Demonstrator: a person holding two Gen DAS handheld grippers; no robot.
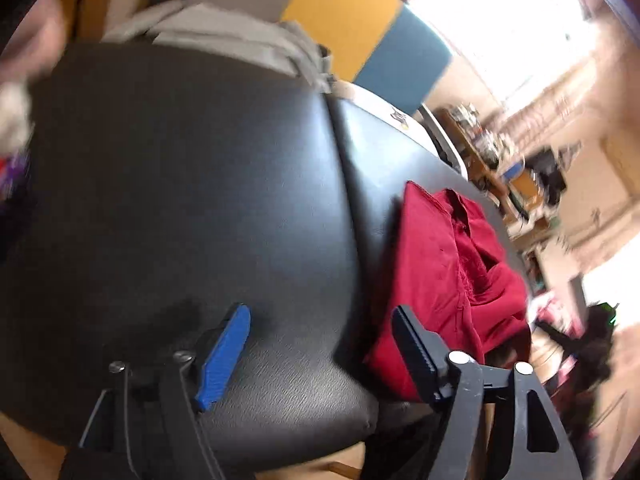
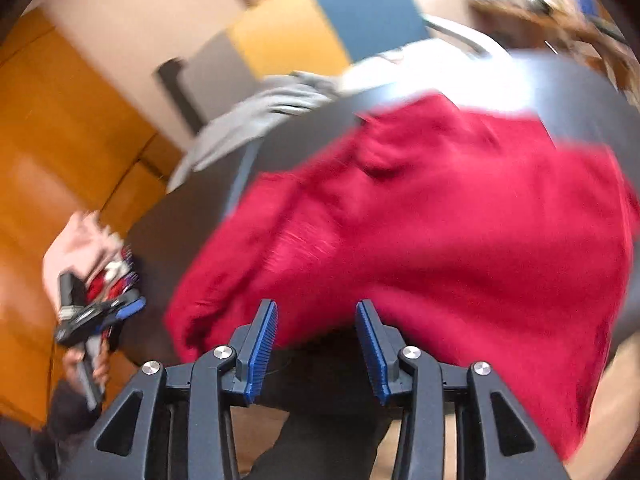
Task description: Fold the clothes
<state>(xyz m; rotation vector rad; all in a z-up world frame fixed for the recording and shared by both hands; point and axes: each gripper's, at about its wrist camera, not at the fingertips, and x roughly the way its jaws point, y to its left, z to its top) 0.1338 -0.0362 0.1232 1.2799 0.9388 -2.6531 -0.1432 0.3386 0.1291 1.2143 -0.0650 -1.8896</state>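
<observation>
A crumpled red garment (image 1: 448,264) lies on the right part of a black table (image 1: 180,184). In the right wrist view the red garment (image 2: 440,220) fills the middle and hangs over the near table edge. My left gripper (image 1: 320,320) is open above the bare tabletop, its right finger beside the red cloth, nothing between its pads. My right gripper (image 2: 316,316) is open just short of the garment's near hem, empty. The left gripper (image 2: 100,312) also shows far left in the right wrist view, held in a hand. A grey garment (image 1: 240,36) lies folded at the table's far edge.
A grey garment (image 2: 248,120) sits at the far left of the table in the right wrist view. Orange wood panelling (image 2: 60,140) is to the left, a yellow and blue panel (image 1: 368,36) behind. Cluttered desks (image 1: 500,160) stand beyond the table on the right.
</observation>
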